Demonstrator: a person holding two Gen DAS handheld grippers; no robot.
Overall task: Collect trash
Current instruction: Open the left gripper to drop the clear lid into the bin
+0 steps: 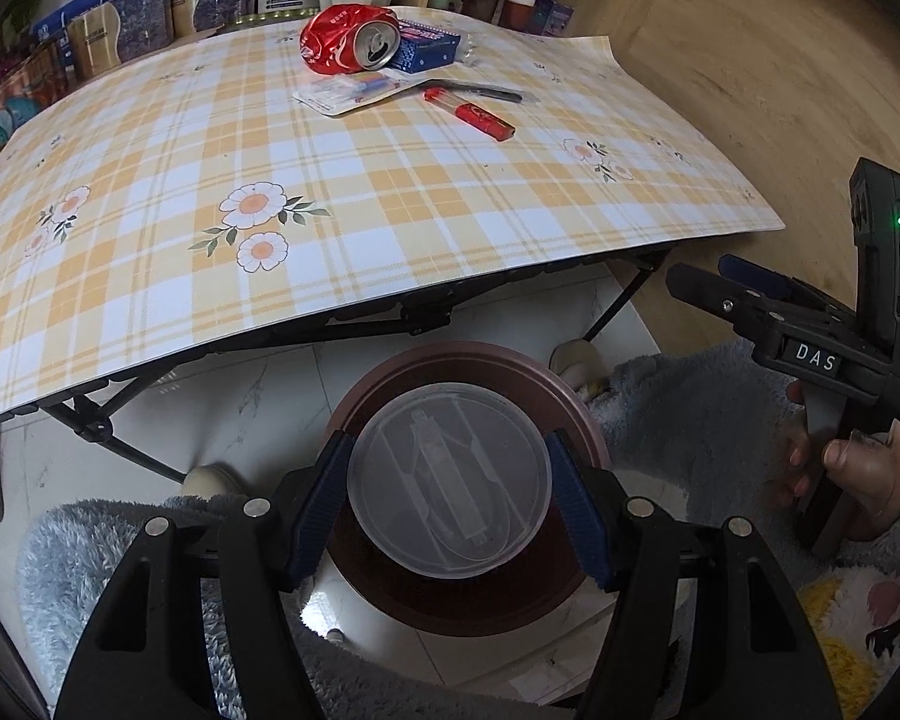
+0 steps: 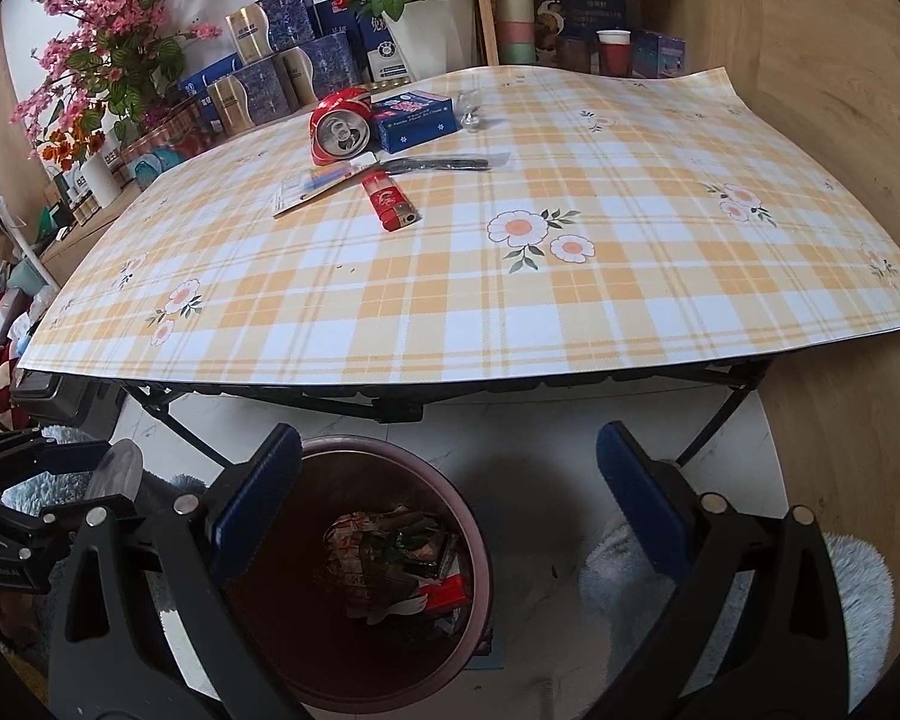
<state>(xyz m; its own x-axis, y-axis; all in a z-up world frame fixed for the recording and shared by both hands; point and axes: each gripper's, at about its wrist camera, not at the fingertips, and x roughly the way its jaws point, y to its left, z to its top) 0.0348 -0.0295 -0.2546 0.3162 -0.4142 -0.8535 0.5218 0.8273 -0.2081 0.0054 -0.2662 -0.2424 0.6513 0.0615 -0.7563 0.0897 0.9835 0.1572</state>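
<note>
My left gripper (image 1: pixel 450 480) is shut on a clear round plastic lid (image 1: pixel 450 498), its blue pads pressing on either side. The lid hangs right over a brown waste bin (image 1: pixel 582 414) on the floor. In the right wrist view the same bin (image 2: pixel 474 540) holds paper and wrapper scraps, and my right gripper (image 2: pixel 444 468) stands wide open above it with nothing between its fingers. On the far side of the table lie a crushed red can (image 1: pixel 348 39), a blue box (image 1: pixel 426 48), a red lighter (image 1: pixel 474 114), a black pen (image 1: pixel 480 90) and a blister pack (image 1: pixel 354 90).
A folding table with a yellow checked cloth (image 2: pixel 510 300) juts over the bin's far side, its black legs (image 2: pixel 162 414) close by. Boxes, cups and flower pots crowd the shelf behind. A person's hand (image 1: pixel 858 468) holds the right gripper (image 1: pixel 708 279); fluffy grey sleeves flank the bin.
</note>
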